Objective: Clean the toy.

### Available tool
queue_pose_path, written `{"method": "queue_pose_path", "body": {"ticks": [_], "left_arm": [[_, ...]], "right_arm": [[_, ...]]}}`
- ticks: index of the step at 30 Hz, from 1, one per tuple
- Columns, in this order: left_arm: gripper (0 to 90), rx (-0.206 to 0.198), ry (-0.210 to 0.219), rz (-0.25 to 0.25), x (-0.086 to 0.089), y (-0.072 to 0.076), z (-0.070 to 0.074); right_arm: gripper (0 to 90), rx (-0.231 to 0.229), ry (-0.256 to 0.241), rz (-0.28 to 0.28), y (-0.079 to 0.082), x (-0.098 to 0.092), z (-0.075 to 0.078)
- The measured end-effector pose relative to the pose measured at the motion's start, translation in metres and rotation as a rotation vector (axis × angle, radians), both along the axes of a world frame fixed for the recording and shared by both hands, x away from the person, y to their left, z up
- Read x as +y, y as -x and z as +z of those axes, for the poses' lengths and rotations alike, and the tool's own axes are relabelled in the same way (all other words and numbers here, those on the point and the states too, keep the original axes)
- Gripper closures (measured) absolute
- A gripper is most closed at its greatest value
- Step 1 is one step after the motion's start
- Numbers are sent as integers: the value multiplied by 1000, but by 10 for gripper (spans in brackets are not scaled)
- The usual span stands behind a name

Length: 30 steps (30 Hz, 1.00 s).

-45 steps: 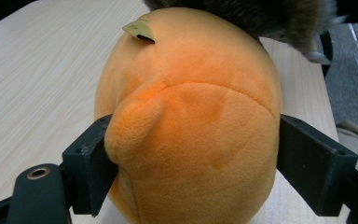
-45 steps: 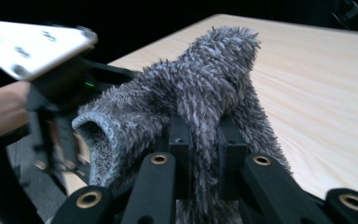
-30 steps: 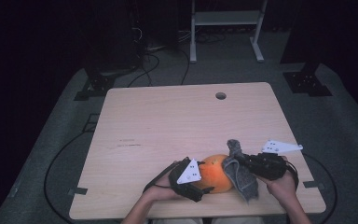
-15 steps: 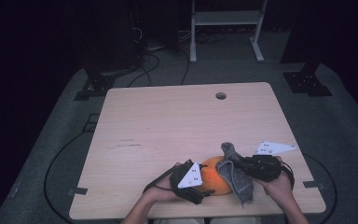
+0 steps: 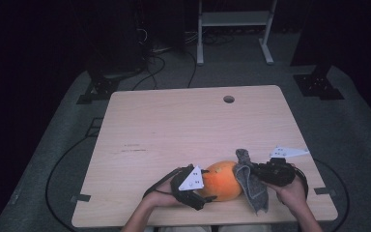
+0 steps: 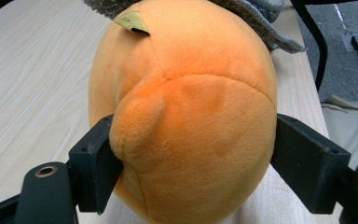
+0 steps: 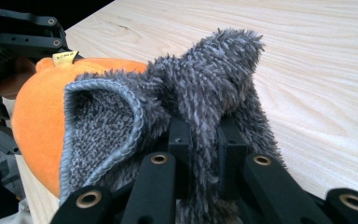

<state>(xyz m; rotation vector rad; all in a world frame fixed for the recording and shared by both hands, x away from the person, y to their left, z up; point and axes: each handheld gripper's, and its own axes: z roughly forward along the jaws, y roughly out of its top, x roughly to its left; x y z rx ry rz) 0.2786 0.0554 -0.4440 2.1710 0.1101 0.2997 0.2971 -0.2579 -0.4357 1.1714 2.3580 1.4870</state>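
An orange plush ball (image 5: 222,180) sits on the wooden table (image 5: 183,125) near its front edge. My left gripper (image 5: 206,189) is shut on it, one jaw pressed into each side of the orange plush ball (image 6: 186,130). A grey fuzzy cloth (image 5: 252,182) hangs against the ball's right side. My right gripper (image 5: 257,173) is shut on that grey cloth (image 7: 205,112), pinching a fold between its jaws, with the orange ball (image 7: 37,116) just behind it. A small yellow tag (image 6: 131,22) sticks out of the ball's top.
A round cable hole (image 5: 229,99) lies near the table's far edge. Dark floor, cables and a white stand (image 5: 232,29) are beyond the table. The table's front edge runs just below both hands.
My right gripper has carried the grey cloth a little leftward, closer onto the orange ball. The left gripper and the ball have stayed in place.
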Motion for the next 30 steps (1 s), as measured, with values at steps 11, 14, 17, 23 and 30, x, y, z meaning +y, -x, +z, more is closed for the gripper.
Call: {"method": "queue_pose_path", "body": {"ticks": [11, 14, 17, 23, 30], "left_arm": [[206, -19, 5, 5, -6, 2, 0], [206, -33, 4, -1, -11, 4, 0], [206, -42, -3, -8, -15, 7, 0], [186, -23, 22, -24, -12, 5, 3], [59, 66, 36, 49, -16, -4, -5]], "right_arm": [[789, -79, -14, 7, 8, 4, 32], [789, -120, -32, 60, 18, 18, 47], [788, -147, -19, 105, 24, 35, 54], [788, -153, 95, 126, 25, 58, 44], [788, -112, 26, 115, 20, 42, 36]]}}
